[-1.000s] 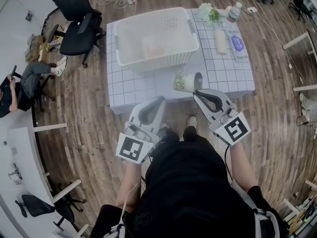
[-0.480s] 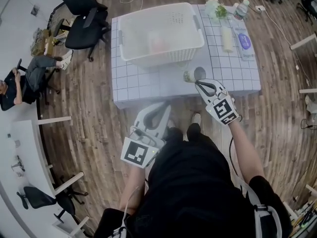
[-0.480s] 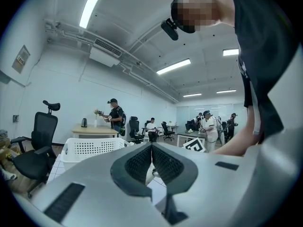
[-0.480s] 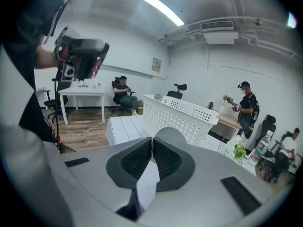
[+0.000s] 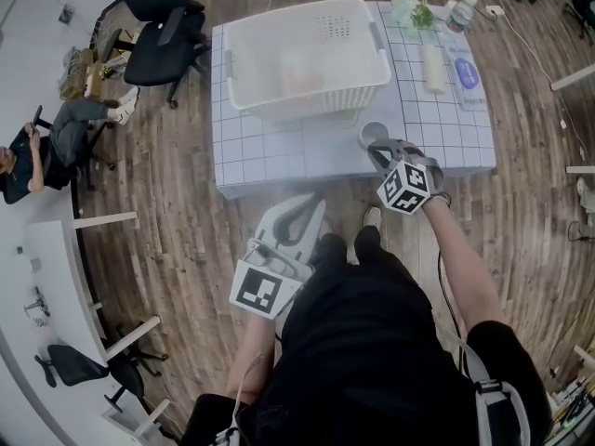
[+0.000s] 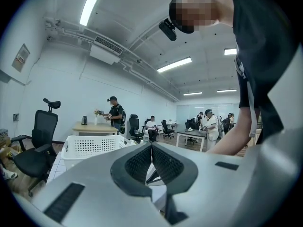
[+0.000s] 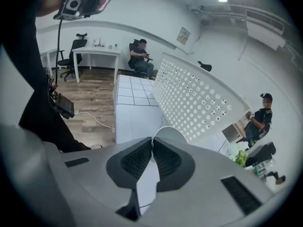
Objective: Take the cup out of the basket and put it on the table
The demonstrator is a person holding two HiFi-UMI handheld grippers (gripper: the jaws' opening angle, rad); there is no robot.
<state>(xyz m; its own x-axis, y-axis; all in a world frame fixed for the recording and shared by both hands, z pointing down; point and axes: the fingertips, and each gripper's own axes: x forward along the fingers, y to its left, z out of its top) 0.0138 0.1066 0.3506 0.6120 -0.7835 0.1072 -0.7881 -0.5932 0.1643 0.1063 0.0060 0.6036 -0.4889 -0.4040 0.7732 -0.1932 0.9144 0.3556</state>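
Head view: one white-tiled worktop [image 5: 251, 147] carries one white perforated basket [image 5: 307, 26] on its far half. One cup [image 5: 372, 131] stands upright out of the basket, close to the worktop's near edge and just in front of the basket's right corner. Whether its base touches the surface cannot be told.

There are two tongs. The right tongs [image 5: 376, 147] point steeply down at the cup and are clenched on its near wall, one jaw inside the rim and one outside. In the right gripper view the cup's pale rim curves up just beyond the pinched jaws, with the basket wall behind it. The left tongs [image 5: 313, 203] hang below the worktop's near edge, over the wooden floor [image 5: 158, 212]. In the left gripper view their jaws press together with nothing between them.

One faint orange shape [image 5: 302, 80] shows through the basket's inside; what it is cannot be made out.

Four more things lie along the worktop's right side, well apart from the cup:
- one bunch of flowers [image 5: 412, 10] at the far corner
- one clear bottle [image 5: 462, 12] beside the flowers
- one cream-coloured roll [image 5: 433, 69]
- one flat blue and white packet [image 5: 468, 72]

One person [image 5: 37, 156] sits at the far left.
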